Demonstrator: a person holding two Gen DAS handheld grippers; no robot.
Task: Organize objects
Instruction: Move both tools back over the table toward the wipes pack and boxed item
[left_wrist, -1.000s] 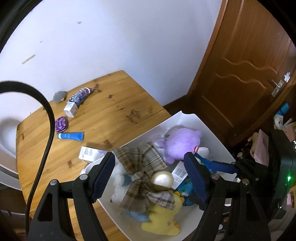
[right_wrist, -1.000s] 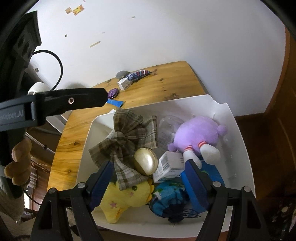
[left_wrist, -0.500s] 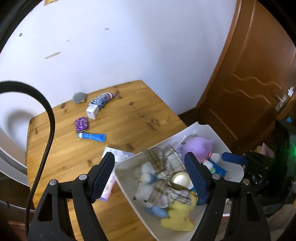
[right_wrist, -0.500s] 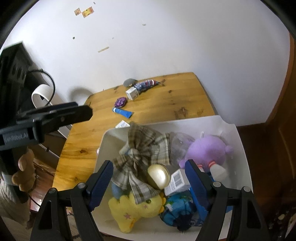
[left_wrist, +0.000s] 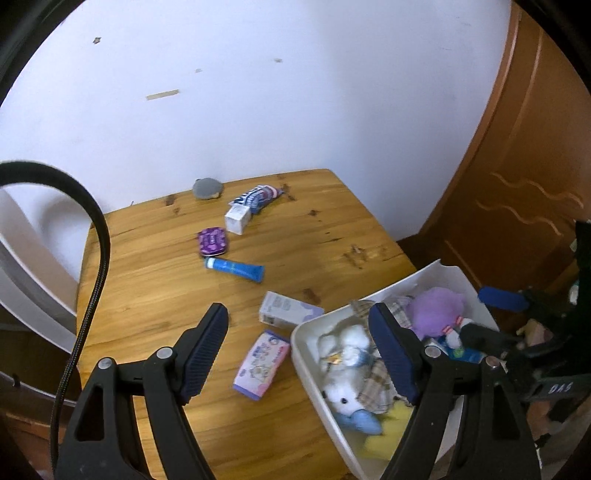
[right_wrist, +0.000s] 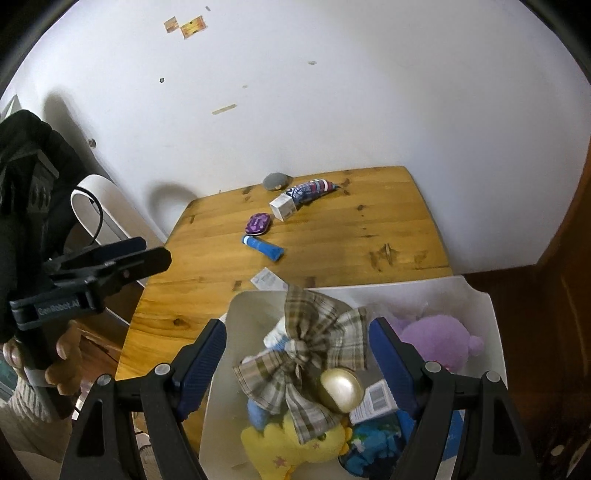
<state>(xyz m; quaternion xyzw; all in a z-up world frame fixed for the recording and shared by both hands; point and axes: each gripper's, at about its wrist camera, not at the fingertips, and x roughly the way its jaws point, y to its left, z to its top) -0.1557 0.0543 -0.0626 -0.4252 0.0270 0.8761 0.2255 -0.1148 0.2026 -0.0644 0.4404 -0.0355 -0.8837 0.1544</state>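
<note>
A white bin (left_wrist: 448, 271) (right_wrist: 480, 295) at the table's near right corner holds a purple plush (right_wrist: 436, 338), a plaid bow (right_wrist: 314, 332), a gold ball (right_wrist: 340, 389), a yellow plush (right_wrist: 295, 446) and a white plush (left_wrist: 345, 373). On the wooden table (left_wrist: 155, 288) lie a pink wipes pack (left_wrist: 261, 363), a white carton (left_wrist: 286, 309), a blue tube (left_wrist: 236, 267), a purple tin (left_wrist: 212, 240), a small white box (left_wrist: 236, 219), a striped packet (left_wrist: 256, 195) and a grey stone (left_wrist: 207, 188). My left gripper (left_wrist: 297, 354) is open above the wipes pack. My right gripper (right_wrist: 295, 363) is open above the bin.
A white wall backs the table. A brown wooden door (left_wrist: 524, 166) stands at the right. A white curved chair back (right_wrist: 96, 206) is left of the table. A black cable (left_wrist: 92, 258) crosses the left wrist view.
Both grippers have pulled back and up from the bin, so more of the table shows. The left gripper has swung left, from over the bin toward the table and the wipes pack.
</note>
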